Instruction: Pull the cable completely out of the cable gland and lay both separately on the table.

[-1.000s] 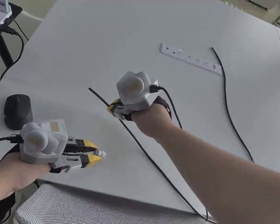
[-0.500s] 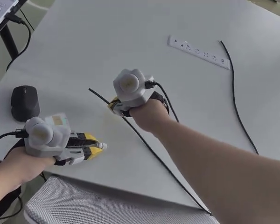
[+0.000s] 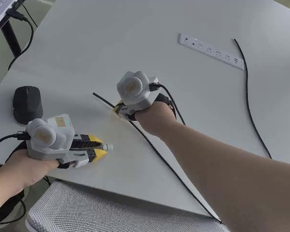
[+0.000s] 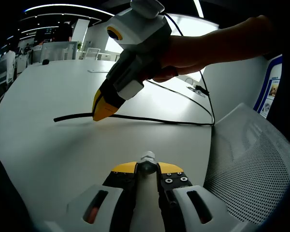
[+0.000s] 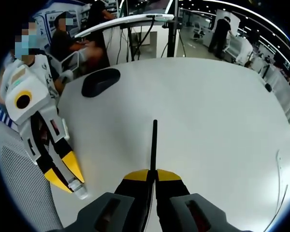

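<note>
White table (image 3: pixel 111 43), black mouse (image 3: pixel 27 103), white power strip (image 3: pixel 210 50), black cord (image 3: pixel 247 96), thin black cable (image 5: pixel 153 145)

I look down on a big white table (image 3: pixel 135 38) with a smooth top. A grey mesh chair (image 3: pixel 87 208) stands at its near edge. Past the far left corner I see a pale grey-green floor (image 3: pixel 38 6) and the black leg of another desk (image 3: pixel 9 41). In the left gripper view, long bright light strips (image 4: pixel 63 7) run across a dark ceiling. A blue poster (image 4: pixel 273 82) hangs on the right.

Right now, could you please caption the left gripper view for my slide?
Left gripper shut on cable gland; right gripper holds black cable on table beyond.
</note>
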`<move>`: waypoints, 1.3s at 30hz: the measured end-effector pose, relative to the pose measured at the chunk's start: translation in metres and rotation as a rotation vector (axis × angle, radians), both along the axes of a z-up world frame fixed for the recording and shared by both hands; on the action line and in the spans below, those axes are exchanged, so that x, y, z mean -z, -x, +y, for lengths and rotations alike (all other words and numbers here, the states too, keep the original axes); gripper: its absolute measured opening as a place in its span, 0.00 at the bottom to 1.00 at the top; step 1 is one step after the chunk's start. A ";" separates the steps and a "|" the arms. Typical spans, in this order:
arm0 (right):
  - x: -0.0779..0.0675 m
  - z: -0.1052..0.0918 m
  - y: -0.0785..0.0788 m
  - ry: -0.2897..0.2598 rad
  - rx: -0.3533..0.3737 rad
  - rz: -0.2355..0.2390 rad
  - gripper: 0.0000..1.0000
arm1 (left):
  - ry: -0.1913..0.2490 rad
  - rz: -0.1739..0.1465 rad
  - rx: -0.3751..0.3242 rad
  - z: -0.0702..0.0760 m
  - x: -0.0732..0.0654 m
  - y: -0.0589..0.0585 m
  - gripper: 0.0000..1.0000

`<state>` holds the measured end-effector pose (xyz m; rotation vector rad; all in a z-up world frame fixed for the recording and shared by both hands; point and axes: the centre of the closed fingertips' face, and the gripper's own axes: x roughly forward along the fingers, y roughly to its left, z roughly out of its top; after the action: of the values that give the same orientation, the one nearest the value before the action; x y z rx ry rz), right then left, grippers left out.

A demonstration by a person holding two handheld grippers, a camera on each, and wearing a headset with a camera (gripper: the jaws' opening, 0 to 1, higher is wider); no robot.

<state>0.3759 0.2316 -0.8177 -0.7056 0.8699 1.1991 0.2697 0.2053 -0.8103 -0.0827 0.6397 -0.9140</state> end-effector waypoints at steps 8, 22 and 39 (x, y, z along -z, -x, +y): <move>0.006 0.001 0.000 0.011 -0.009 0.006 0.00 | -0.031 -0.006 0.010 0.002 0.003 0.001 0.16; 0.008 0.002 0.001 0.020 -0.023 -0.009 0.00 | -0.103 -0.041 0.033 0.002 0.003 0.003 0.16; 0.007 0.004 -0.003 0.023 -0.021 -0.043 0.07 | -0.111 -0.044 0.041 0.002 0.006 0.000 0.16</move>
<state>0.3788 0.2353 -0.8244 -0.7584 0.8435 1.1899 0.2700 0.2077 -0.8165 0.0499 0.6519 -0.9161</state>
